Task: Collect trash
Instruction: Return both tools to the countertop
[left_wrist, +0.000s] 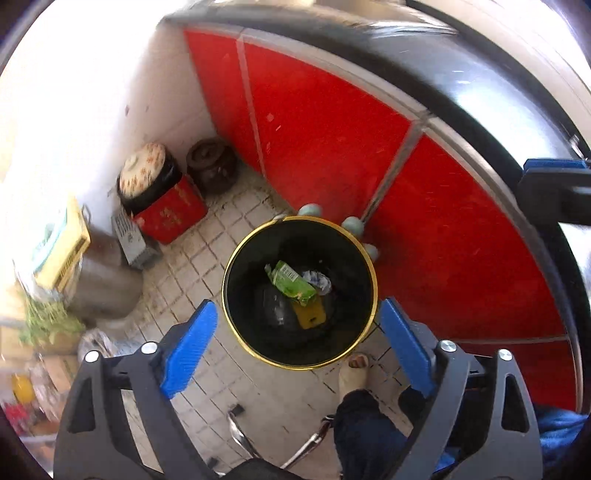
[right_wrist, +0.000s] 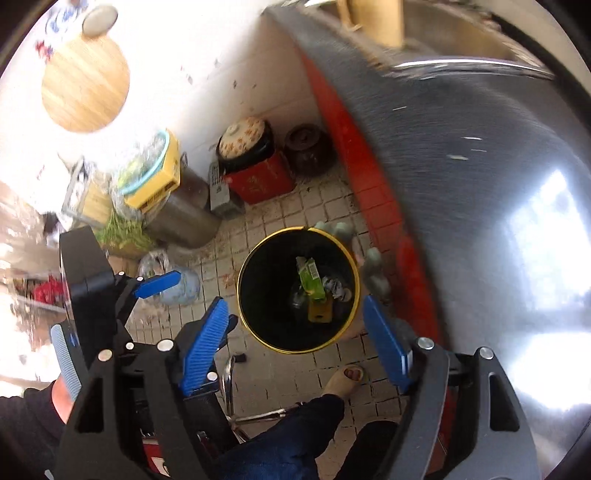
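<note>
Two grippers (left_wrist: 297, 339) (right_wrist: 293, 345) spread empty above bin (left_wrist: 236, 258), green carton (left_wrist: 291, 282) inside.

1. Left wrist cam looks almost straight down from well above the floor, with the black bin (left_wrist: 300, 291) dead centre between its blue fingers (left_wrist: 190, 345).
2. Right wrist cam looks down too, slightly further off, bin (right_wrist: 298, 290) centred.
3. Both share the bin, the tiled floor (left_wrist: 207, 240) and the red cabinet front (left_wrist: 328, 125); the right view also catches the left gripper (right_wrist: 110, 299).
</note>
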